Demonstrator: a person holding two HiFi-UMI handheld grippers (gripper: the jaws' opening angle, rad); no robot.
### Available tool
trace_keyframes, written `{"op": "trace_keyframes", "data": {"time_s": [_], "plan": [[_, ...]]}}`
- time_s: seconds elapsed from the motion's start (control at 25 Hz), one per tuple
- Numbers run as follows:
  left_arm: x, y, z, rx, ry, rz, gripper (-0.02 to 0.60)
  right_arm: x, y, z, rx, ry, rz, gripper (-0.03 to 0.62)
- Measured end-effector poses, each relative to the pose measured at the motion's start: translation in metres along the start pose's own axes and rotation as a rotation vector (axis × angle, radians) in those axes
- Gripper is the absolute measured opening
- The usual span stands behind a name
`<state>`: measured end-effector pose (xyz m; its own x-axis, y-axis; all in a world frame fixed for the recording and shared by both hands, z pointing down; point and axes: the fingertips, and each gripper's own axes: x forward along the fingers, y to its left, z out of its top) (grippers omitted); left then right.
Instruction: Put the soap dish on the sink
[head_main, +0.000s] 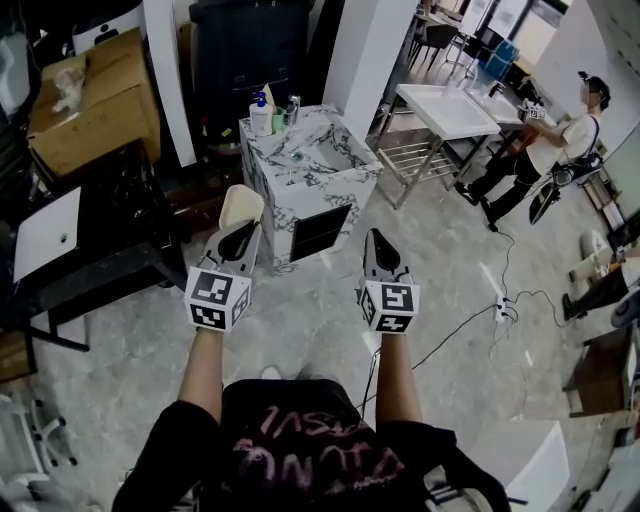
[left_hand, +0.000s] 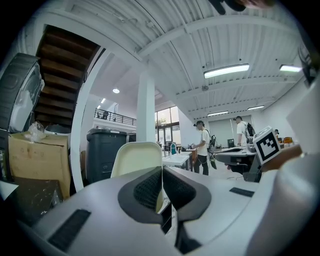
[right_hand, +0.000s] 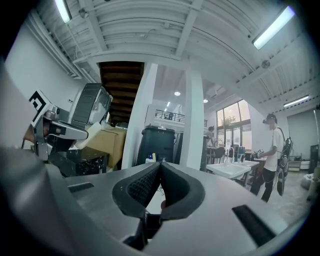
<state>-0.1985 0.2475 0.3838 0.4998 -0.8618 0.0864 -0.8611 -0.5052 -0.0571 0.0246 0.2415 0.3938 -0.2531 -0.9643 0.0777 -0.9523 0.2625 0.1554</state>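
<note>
My left gripper (head_main: 240, 232) is shut on the cream soap dish (head_main: 241, 206), which sticks out past the jaw tips. The left gripper view shows that dish (left_hand: 136, 158) standing upright above the closed jaws of my left gripper (left_hand: 161, 171). The marble-patterned sink (head_main: 312, 158) stands a little ahead and to the right of it. My right gripper (head_main: 382, 246) is shut with nothing in it, off the sink's front right corner. In the right gripper view the pads of my right gripper (right_hand: 160, 165) meet.
A pump bottle (head_main: 260, 114) and other small items stand on the sink's back edge. A black cabinet (head_main: 100, 220) with cardboard boxes (head_main: 85, 100) is at the left. A white table (head_main: 447, 108) and a person (head_main: 545, 150) are at the right. A cable (head_main: 470, 320) crosses the floor.
</note>
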Motion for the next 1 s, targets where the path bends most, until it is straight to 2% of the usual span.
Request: {"op": "trace_keyframes", "data": {"time_s": [0.24, 0.52, 1.0], "plan": [[0.002, 0.010, -0.007, -0.024, 0.015, -0.017, 0.020, 0.002, 0.004, -0.007, -0.004, 0.025, -0.010, 0.012], [0.030, 0.007, -0.016, -0.004, 0.034, -0.047, 0.020, 0.019, -0.014, -0.012, 0.021, 0.016, -0.030, 0.012], [0.130, 0.031, -0.036, -0.011, 0.094, -0.039, 0.020, 0.110, -0.065, -0.035, 0.054, 0.050, -0.014, 0.012]]}}
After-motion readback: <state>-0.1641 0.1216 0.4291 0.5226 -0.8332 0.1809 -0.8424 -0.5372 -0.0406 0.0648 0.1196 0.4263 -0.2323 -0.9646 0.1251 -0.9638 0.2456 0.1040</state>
